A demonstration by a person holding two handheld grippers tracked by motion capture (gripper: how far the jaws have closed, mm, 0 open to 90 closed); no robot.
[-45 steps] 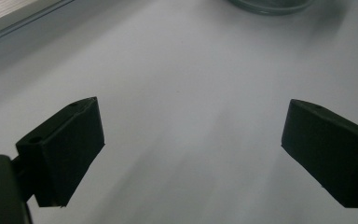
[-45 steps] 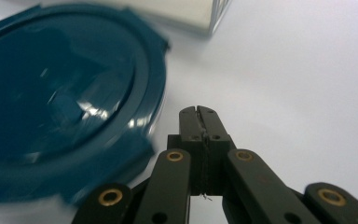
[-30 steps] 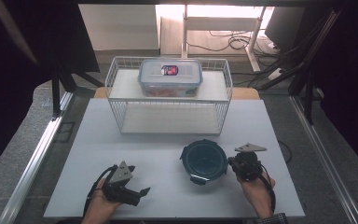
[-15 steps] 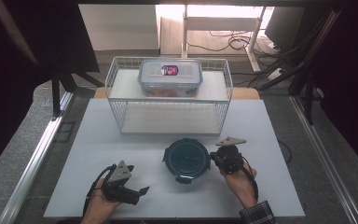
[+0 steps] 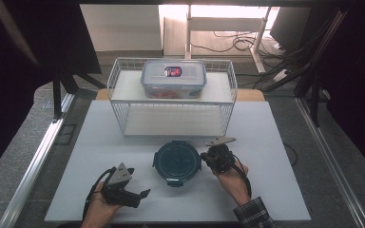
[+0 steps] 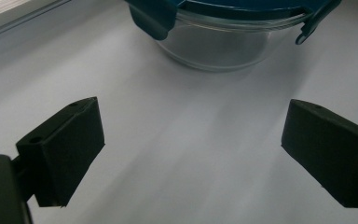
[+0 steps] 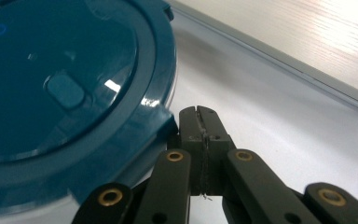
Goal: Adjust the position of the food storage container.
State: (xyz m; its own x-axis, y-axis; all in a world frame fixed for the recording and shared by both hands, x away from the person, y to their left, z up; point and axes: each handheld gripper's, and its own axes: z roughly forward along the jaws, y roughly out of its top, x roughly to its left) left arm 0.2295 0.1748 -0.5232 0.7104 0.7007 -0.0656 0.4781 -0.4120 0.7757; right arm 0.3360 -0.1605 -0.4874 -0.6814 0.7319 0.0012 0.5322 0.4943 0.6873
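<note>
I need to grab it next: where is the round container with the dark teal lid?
High view: the round container sits on the white table, just in front of the wire basket, the right gripper against its right edge.

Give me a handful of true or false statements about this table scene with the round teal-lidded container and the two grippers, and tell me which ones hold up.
1. The round container sits on the table with its teal lid on. True.
2. The left gripper is clamped on the container. False: its jaws stand wide apart with bare table between them, short of the container.
3. The right gripper has its jaws pressed together beside the container's rim. True.
4. The rectangular lidded box lies on the table next to the container. False: it rests on top of the white wire rack.
5. The container stands between the two grippers in the high view. True.
</note>
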